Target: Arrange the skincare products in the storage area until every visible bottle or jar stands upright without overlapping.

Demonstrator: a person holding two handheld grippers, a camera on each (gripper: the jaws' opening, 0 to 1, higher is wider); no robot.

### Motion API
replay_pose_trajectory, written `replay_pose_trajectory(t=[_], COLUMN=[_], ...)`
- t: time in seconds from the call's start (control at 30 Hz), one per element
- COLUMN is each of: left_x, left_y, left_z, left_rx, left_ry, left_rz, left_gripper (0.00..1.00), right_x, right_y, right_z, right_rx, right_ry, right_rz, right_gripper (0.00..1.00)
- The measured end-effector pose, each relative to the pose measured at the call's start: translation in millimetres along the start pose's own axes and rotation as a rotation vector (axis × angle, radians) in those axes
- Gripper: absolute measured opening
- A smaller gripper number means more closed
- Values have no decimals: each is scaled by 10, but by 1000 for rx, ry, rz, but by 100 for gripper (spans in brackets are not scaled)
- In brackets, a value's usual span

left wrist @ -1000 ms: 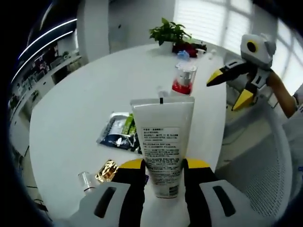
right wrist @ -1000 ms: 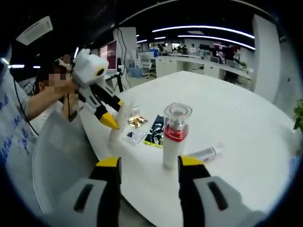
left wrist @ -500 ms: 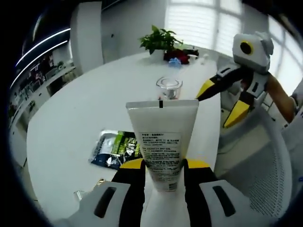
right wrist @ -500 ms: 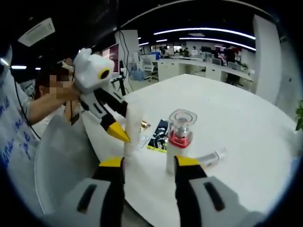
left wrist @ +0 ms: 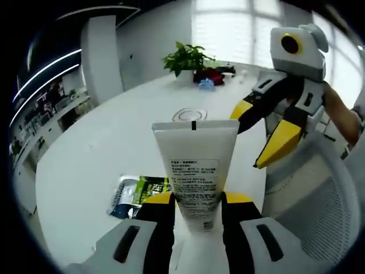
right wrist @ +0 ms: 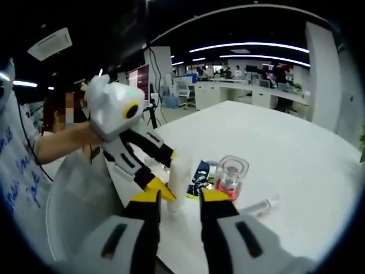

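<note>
Open-plan office | round white table (left wrist: 102, 148) | left hand-held gripper (left wrist: 195, 201) grasping white tube (left wrist: 195, 165) | right hand-held gripper (right wrist: 178, 195) released

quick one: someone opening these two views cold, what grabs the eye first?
Front and centre in the left gripper view, the white tube stands upright, clamped in the left tool. The right tool, jaws spread, looms at upper right of that view. In the right gripper view, a bottle with a clear cap and red collar stands on the round white table, with dark sachets lying flat beside it.
</note>
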State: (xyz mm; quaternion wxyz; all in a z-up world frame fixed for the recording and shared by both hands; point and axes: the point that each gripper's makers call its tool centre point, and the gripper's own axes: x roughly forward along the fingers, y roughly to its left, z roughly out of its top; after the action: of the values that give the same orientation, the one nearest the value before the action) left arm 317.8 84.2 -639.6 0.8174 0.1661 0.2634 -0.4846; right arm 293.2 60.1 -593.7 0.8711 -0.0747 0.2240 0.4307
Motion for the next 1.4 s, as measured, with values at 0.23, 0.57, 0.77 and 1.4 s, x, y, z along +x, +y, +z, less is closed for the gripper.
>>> replay_pose_trajectory(t=[0.23,0.57,0.77,1.4], left_x=[43,120,119,2], left_y=[26,5,19,15], left_z=[61,6,12,-31], left_rx=[27,35,20,51], left_ry=[-23,-3,-8,-14], left_rz=[30,24,20,25], left_gripper=[28,28,29,34], right_x=[84,120,135,203], right_y=[19,-11,-38,66], right_z=[83,90,90,57], right_rx=[-9,-38,-38,-42], right_ry=[-26,-19,-16,-8], right_rz=[-16,-39,-51,-22], right_gripper=[20,15,11,11])
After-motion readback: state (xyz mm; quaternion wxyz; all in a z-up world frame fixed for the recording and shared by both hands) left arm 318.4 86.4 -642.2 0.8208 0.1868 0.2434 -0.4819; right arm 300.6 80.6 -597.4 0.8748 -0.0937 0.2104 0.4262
